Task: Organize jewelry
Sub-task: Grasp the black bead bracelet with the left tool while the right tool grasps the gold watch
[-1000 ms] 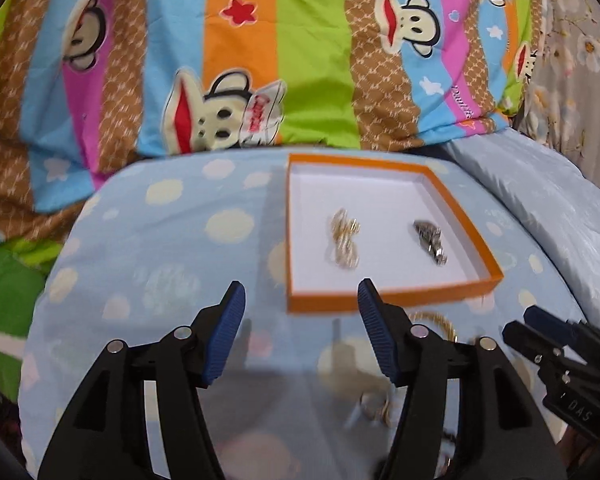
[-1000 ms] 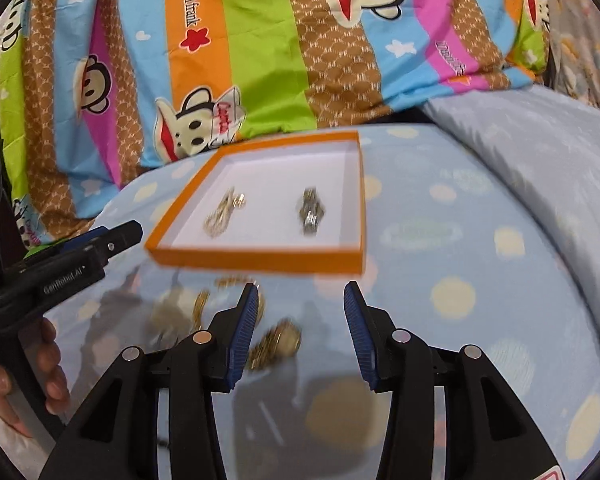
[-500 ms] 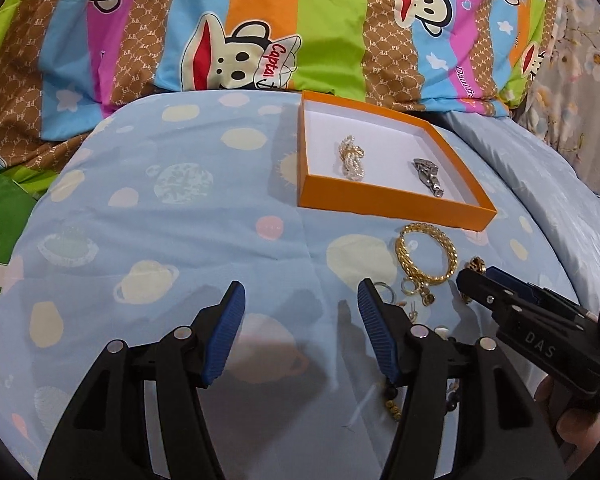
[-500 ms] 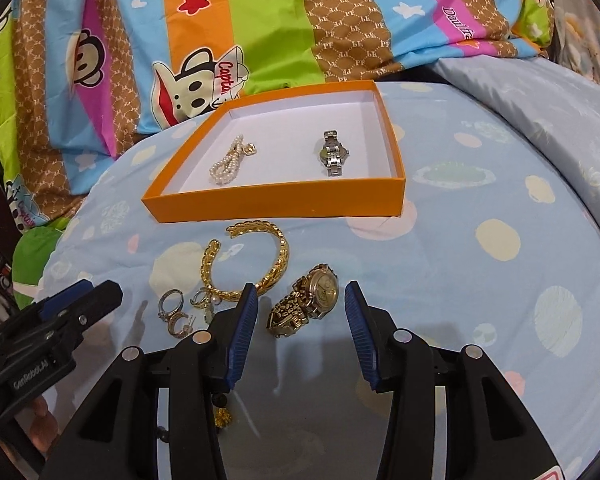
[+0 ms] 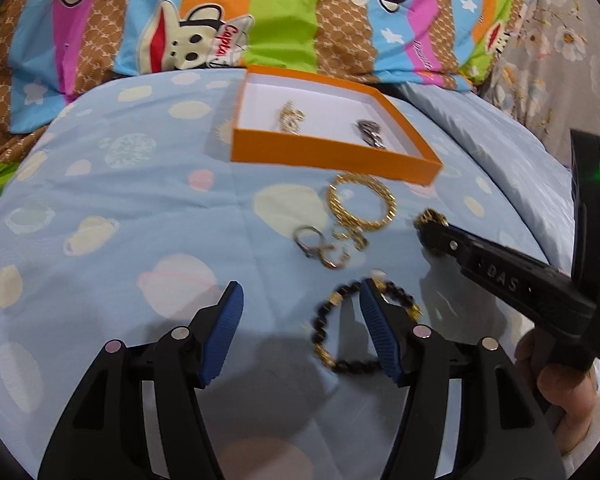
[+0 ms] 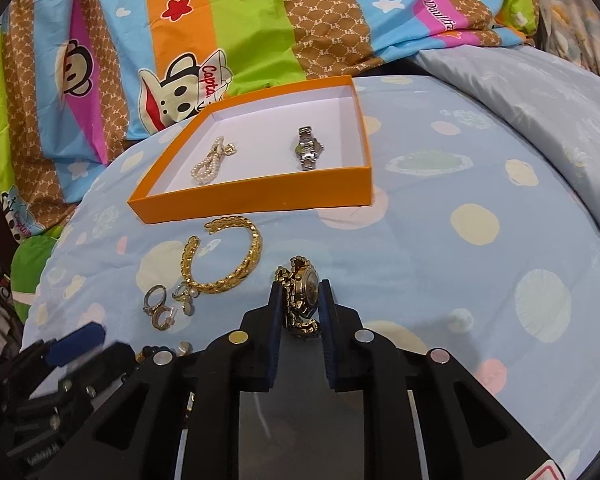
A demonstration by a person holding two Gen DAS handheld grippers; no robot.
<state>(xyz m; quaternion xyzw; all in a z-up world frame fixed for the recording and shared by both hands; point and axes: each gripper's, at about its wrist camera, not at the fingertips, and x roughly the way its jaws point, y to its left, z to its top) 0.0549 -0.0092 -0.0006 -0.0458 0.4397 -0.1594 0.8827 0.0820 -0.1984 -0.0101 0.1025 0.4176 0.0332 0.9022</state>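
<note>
An orange tray (image 6: 259, 200) (image 5: 332, 160) on the blue bedspread holds a pearl bracelet (image 6: 211, 160) and a silver watch (image 6: 308, 149). In front of it lie a gold bangle (image 6: 223, 256) (image 5: 362, 204), small rings and earrings (image 6: 167, 304) (image 5: 324, 244), and a black bead bracelet (image 5: 328, 332). My right gripper (image 6: 300, 296) is shut on a gold watch (image 6: 302, 288), which also shows at its tip in the left wrist view (image 5: 432, 220). My left gripper (image 5: 300, 300) is open, its right finger over the bead bracelet.
A striped monkey-print quilt (image 6: 219, 40) is bunched behind the tray. A pale blue pillow (image 6: 540, 92) lies at the right. The bedspread (image 5: 119, 208) spreads to the left of the jewelry.
Both grippers pulled back and lowered toward the loose jewelry. My right gripper closed on the gold watch. My left gripper moved over the black bead bracelet.
</note>
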